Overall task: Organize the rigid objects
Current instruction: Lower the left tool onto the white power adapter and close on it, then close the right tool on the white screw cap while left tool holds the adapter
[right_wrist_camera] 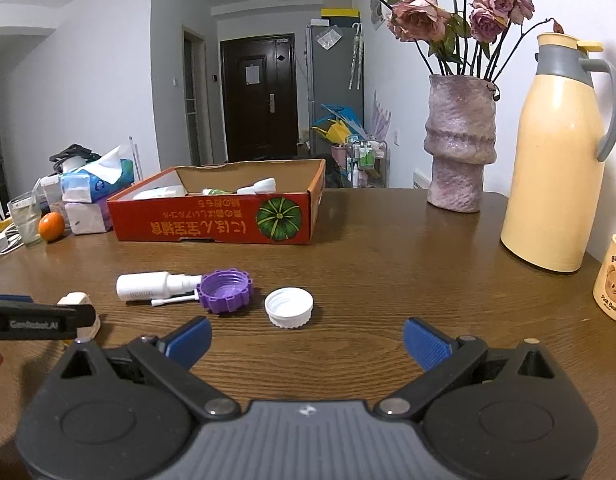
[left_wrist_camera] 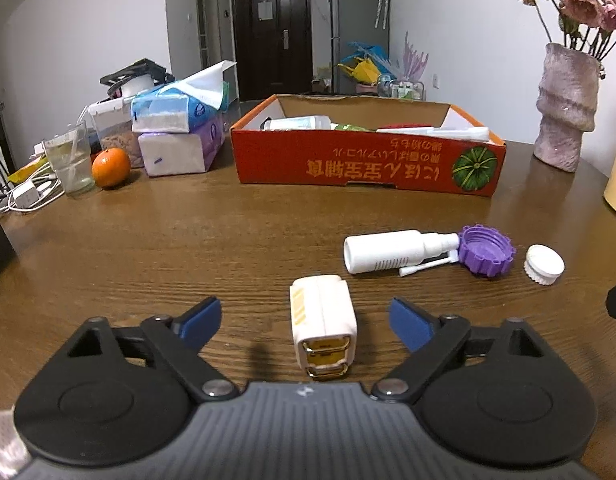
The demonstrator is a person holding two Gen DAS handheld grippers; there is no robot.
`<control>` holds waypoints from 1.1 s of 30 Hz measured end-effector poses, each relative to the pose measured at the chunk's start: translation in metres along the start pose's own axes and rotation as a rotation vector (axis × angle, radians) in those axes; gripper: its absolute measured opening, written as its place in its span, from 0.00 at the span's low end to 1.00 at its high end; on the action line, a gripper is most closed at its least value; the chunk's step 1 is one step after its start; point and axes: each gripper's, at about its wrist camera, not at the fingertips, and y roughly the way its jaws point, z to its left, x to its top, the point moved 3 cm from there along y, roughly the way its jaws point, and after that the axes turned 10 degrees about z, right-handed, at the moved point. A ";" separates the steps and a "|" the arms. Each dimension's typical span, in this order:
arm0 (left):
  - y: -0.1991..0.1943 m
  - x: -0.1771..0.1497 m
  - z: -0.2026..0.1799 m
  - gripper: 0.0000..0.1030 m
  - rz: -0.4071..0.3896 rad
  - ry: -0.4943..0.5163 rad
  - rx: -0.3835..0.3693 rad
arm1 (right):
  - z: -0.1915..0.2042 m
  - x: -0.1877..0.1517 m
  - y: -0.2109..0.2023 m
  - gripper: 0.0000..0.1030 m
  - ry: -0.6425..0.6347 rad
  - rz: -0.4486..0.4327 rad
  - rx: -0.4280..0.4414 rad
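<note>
Left gripper (left_wrist_camera: 303, 322) fingers wide open, empty, straddling the white charger plug (left_wrist_camera: 323, 322) untouched; an off-centre closure risks skidding it across the table (left_wrist_camera: 187, 240).

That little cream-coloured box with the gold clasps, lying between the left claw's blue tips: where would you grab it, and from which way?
Probably across its two long flat sides, coming in from the clasp end. The cream box lies lengthwise along the left claw, whose open jaws already flank those sides without touching. The sides look flat and parallel; the clasps would give the pads a poor seat.
</note>
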 end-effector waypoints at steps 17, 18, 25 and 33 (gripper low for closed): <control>0.020 0.000 0.001 0.32 0.069 -0.002 -0.048 | 0.001 -0.002 0.011 0.99 0.005 0.026 -0.007; 0.020 0.000 0.001 0.32 0.069 -0.004 -0.049 | 0.000 -0.002 0.012 0.99 0.006 0.028 -0.007; 0.013 0.002 0.002 0.32 0.037 0.005 -0.045 | -0.001 -0.001 0.020 0.98 0.008 0.032 -0.012; 0.005 0.007 0.004 0.32 -0.001 0.003 -0.043 | -0.003 0.004 0.036 0.94 0.031 0.037 0.011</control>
